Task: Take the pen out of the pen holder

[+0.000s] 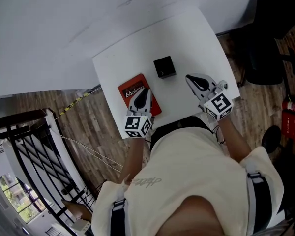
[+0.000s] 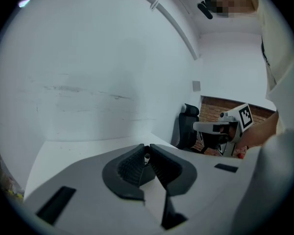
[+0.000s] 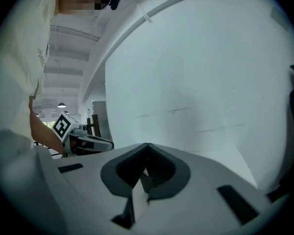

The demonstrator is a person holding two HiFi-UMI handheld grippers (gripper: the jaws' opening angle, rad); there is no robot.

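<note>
The left gripper (image 2: 147,156) has its jaws closed together; a small pale bit shows at the very tips, too small to tell what it is; this gripper hangs over the red book (image 1: 125,93), which lies at the near edge of the white table (image 1: 187,38); the right gripper (image 3: 147,147) is closed as well, with nothing between its jaws; the black pen holder (image 1: 164,67) stands just beyond the book, apart from both grippers; the pen cannot be made out.
</note>
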